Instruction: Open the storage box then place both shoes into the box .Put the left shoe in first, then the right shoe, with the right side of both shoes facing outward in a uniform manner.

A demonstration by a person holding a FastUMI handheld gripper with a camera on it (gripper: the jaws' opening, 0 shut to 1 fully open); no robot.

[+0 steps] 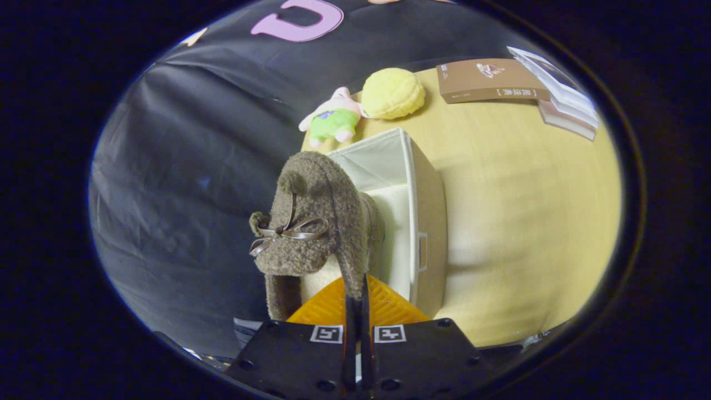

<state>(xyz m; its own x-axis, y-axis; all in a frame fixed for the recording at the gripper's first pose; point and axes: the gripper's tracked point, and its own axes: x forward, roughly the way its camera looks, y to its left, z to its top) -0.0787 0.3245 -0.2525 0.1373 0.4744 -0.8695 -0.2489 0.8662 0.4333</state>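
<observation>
Shoe [311, 222], fuzzy brown with ribbon bow, centre frame, its collar edge clamped in the tool [355, 303], fingers together on it; open storage box [414, 189] just beyond on counter [527, 211].

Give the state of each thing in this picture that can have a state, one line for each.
Gripper: shut on the shoe's cuff edge.
Shoe: held up in the gripper, hanging beside the box, bow tied.
Box: open, lying on its side on the table, nothing visible inside.
Brown book: closed, flat.
Book stack: closed, piled.
Plush toy: lying by the yellow ball.
</observation>
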